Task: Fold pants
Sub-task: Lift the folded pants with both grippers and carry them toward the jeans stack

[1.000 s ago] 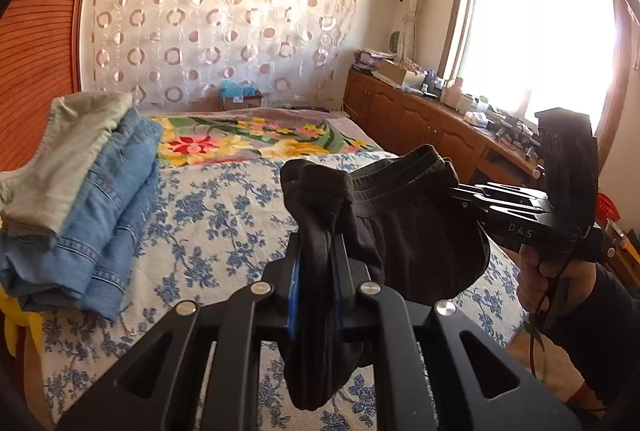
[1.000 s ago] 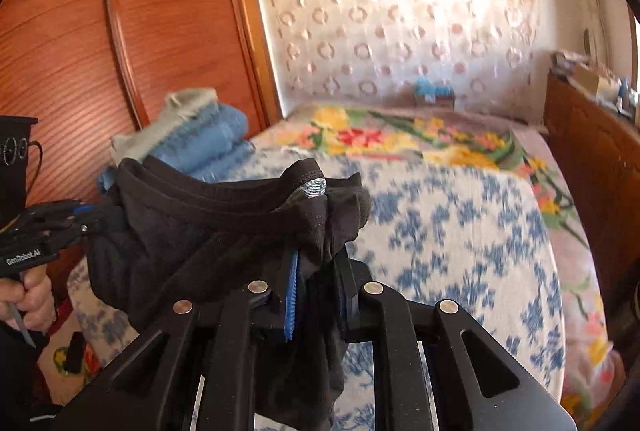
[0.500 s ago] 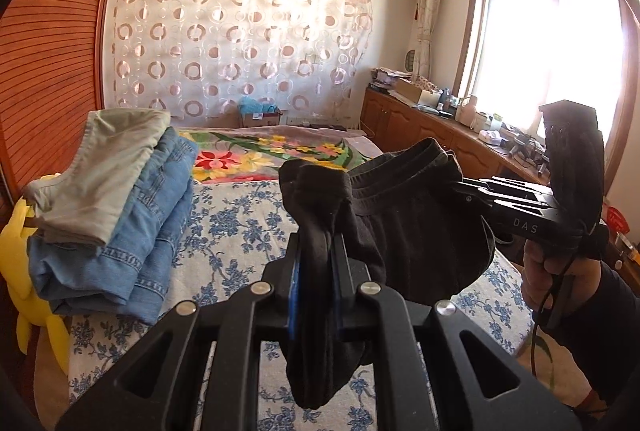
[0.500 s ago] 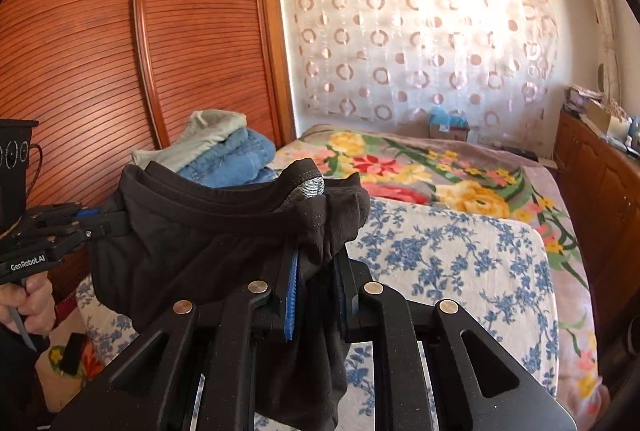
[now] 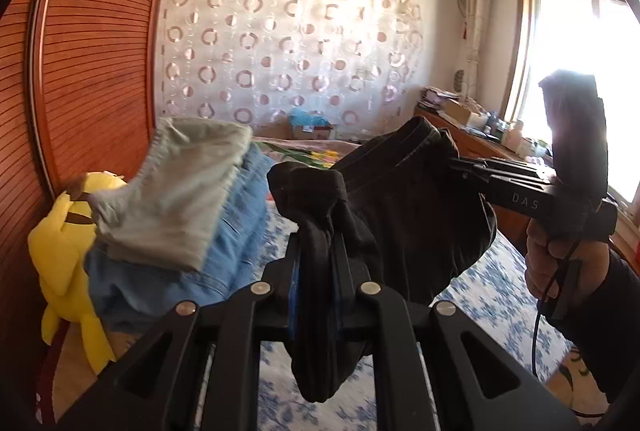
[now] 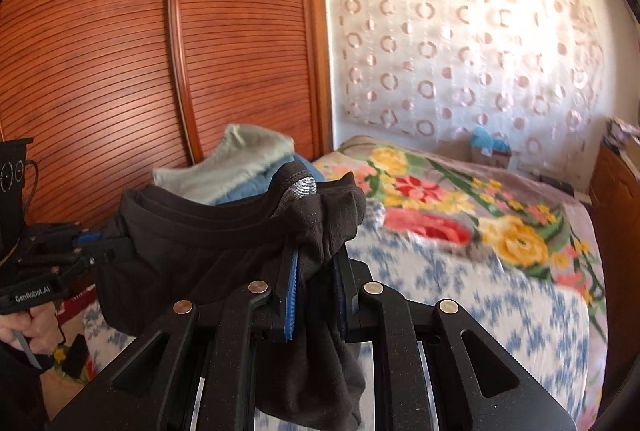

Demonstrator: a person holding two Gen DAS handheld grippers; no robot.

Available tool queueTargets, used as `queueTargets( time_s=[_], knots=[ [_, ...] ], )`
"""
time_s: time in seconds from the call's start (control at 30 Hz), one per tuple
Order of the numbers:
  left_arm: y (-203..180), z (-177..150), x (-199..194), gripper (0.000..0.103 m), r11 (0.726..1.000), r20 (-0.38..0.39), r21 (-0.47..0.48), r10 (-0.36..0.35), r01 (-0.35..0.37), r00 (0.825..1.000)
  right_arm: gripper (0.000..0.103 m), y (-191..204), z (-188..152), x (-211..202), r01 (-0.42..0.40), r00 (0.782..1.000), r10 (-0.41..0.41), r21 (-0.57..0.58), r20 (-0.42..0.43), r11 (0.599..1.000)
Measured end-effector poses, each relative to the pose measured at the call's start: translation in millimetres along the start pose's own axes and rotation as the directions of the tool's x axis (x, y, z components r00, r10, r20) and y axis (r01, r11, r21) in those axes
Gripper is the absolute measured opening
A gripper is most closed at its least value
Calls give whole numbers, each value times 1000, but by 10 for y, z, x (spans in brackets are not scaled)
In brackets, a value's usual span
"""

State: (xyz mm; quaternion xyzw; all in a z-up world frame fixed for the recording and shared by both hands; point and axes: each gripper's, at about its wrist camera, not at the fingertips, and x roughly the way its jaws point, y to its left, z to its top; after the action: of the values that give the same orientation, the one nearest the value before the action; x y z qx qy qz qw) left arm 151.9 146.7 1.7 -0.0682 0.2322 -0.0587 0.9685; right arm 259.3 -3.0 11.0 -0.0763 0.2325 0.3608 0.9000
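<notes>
The dark grey pants (image 5: 404, 223) hang in the air above the bed, held at the waistband by both grippers. My left gripper (image 5: 318, 263) is shut on one bunched end of the waistband. My right gripper (image 6: 316, 279) is shut on the other end, where a grey label shows (image 6: 306, 187). Each gripper shows in the other's view: the right one (image 5: 516, 191) at the right, the left one (image 6: 60, 263) at the left. The pants (image 6: 208, 243) sag between them.
A stack of folded clothes, blue jeans (image 5: 224, 255) under a pale grey-green garment (image 5: 180, 191), lies at the bed's left by a wooden wardrobe (image 6: 120, 51). A yellow plush toy (image 5: 64, 251) sits beside it. The floral bedspread (image 6: 480, 271) stretches beyond. A cabinet (image 5: 480, 147) stands under the window.
Both grippers have risen and tilted up with the pants held between them; the clothes stack and wardrobe now appear closer and the bed lower in view.
</notes>
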Motion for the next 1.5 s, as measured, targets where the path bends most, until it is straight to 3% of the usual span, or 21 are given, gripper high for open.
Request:
queueTargets(
  time_s=[0.17, 0.43, 0.77, 1.5],
  knots=[
    [287, 249, 103, 9, 998, 22, -26, 58, -57, 998, 12, 117, 462, 420, -17, 1000, 17, -78, -3, 997],
    [679, 414, 279, 9, 989, 17, -42, 142, -141, 990, 12, 244, 854, 1119, -64, 998, 59, -139, -36, 988],
    [943, 413, 434, 9, 981, 2, -93, 173, -172, 985, 12, 372, 1018, 1701, -100, 994, 90, -183, -65, 978],
    [1119, 303, 345, 10, 959, 17, -199, 208, -200, 978, 12, 941, 1415, 2410, -198, 979, 171, -309, -110, 930]
  ],
)
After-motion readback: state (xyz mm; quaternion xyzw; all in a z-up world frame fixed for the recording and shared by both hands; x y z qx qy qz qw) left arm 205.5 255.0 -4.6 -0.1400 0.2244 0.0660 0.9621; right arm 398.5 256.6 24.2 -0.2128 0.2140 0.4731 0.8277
